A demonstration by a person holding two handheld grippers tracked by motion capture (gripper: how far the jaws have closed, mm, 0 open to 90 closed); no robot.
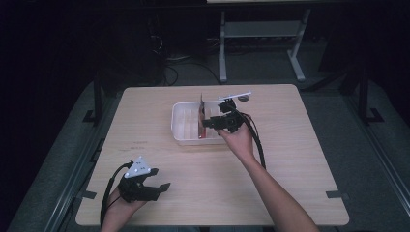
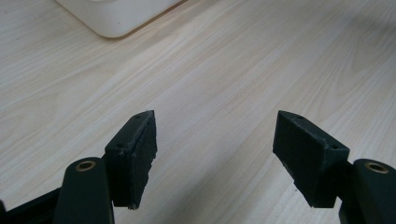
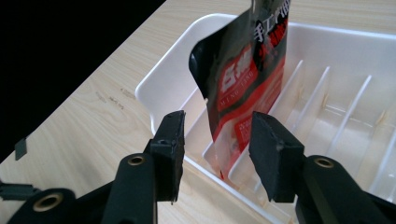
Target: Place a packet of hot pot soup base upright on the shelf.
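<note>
The red packet already stands upright in the white rack, the right gripper open around it and yet to withdraw, while the left gripper gapes wide at the desk's seven o'clock.

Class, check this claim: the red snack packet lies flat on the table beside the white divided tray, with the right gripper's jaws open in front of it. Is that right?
Not quite. The red snack packet stands on edge inside the white divided tray, in one of its slots, as the right gripper view shows. The right gripper is indeed open in front of it.
</note>
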